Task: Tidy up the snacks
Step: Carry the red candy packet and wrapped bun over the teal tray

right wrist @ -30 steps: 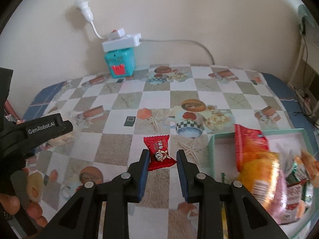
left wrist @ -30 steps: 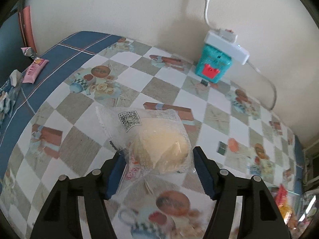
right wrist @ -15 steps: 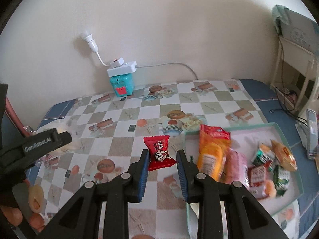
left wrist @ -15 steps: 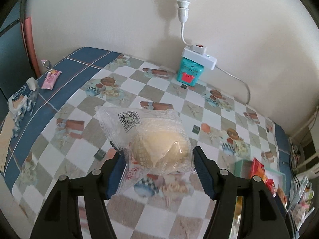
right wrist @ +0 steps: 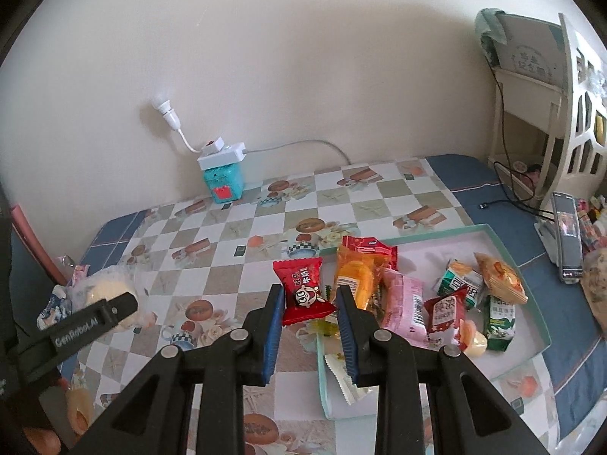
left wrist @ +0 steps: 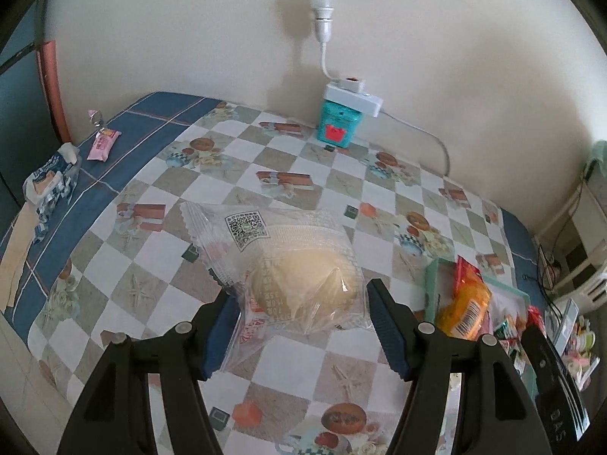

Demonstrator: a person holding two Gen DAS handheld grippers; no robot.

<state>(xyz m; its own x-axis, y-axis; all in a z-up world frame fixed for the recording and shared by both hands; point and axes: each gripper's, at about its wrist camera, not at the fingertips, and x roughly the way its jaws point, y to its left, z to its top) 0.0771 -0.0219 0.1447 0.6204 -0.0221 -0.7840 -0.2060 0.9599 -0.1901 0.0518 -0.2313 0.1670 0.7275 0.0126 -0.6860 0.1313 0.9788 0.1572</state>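
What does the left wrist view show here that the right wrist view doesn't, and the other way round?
Only the left wrist view shows the left gripper shut on the clear-wrapped bun head-on, QR label readable.

Only the right wrist view shows the right gripper shut on the red candy packet, the tray's far contents such as the green-and-white cartons, and the phone beside the tray.

Both show the teal tray, the orange snack bag, the teal box under the white power strip and the checkered tablecloth.
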